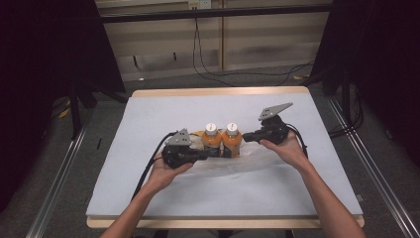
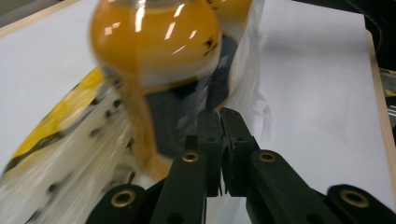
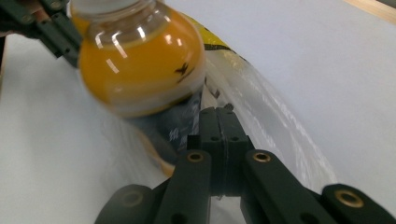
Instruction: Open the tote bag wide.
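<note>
Two orange juice bottles with white caps, one on the left and one on the right, stand side by side inside a clear plastic bag with yellow print. My left gripper is at the bag's left side, jaws shut on the thin plastic film. In the left gripper view the shut gripper pinches the bag just below a bottle. My right gripper holds the bag's right side. The right gripper view shows that gripper shut on the bag beside a bottle.
A white sheet covers the wooden table, with bare room on all sides of the bag. Black stands and cables sit on the floor beyond the far edge. The other gripper shows at the top left of the right gripper view.
</note>
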A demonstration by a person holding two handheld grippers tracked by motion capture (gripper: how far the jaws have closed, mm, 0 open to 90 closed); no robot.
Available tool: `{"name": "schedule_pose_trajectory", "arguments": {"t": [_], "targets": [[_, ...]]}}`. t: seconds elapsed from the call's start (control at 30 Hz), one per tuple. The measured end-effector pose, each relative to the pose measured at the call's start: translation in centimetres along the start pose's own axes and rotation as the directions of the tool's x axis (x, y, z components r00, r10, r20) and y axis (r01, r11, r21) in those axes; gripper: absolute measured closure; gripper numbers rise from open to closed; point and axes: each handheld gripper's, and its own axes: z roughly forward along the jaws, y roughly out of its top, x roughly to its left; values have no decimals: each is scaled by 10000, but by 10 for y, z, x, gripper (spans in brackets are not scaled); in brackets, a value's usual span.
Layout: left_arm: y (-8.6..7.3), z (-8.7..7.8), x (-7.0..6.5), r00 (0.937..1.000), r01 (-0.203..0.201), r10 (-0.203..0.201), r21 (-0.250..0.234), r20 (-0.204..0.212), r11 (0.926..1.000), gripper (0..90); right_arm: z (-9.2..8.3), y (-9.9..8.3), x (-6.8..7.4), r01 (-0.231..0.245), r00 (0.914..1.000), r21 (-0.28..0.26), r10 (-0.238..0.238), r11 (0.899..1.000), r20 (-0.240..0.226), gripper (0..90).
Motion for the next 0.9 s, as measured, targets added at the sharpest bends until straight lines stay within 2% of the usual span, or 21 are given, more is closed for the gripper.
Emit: {"name": "schedule_pose_trajectory", "arguments": {"t": [0.07, 0.1, 0.23, 0.3, 0.33, 0.4, 0.47, 0.63, 0.77, 0.9], "targets": [[2, 4, -2, 10000, -52, 52, 24, 56, 10000, 892, 7, 5, -3, 3, 10000, 74, -3, 10000, -36, 900], [5, 10, -5, 9996, -296, 295, -137, -18, 9995, 896, 11, 7, -5, -12, 10000, 82, 12, 10000, -73, 900], [11, 20, -5, 10000, -55, 56, -326, 30, 9995, 900, 23, 15, -11, 7, 9993, 124, -3, 9999, -375, 900], [11, 24, -5, 9999, -148, 150, -278, 51, 9995, 900, 26, 16, -12, -31, 9991, 139, 37, 9999, -423, 900], [10, 29, -7, 9997, -232, 232, -100, 11, 9997, 900, 32, 19, -14, 30, 9980, 240, -15, 9997, -631, 900], [9, 32, -9, 9998, -195, 195, -91, -2, 9998, 900, 37, 21, -15, 57, 9976, 218, -42, 9997, -684, 900], [6, 41, -10, 9996, -272, 273, 141, -22, 9995, 900, 43, 19, -17, -79, 9958, 318, 108, 9995, -909, 900], [-2, 49, -14, 9992, -344, 355, 586, -173, 9977, 900, 57, 8, -20, -234, 9945, 804, 315, 9965, -1004, 900], [-8, 50, -11, 9993, -297, 312, 682, -214, 9972, 900, 64, 4, -22, -352, 9943, 1122, 462, 9931, -966, 900], [-14, 54, -12, 9994, -228, 247, 763, -241, 9968, 900, 75, -4, -26, -654, 9917, 1623, 822, 9846, -990, 900]]}}
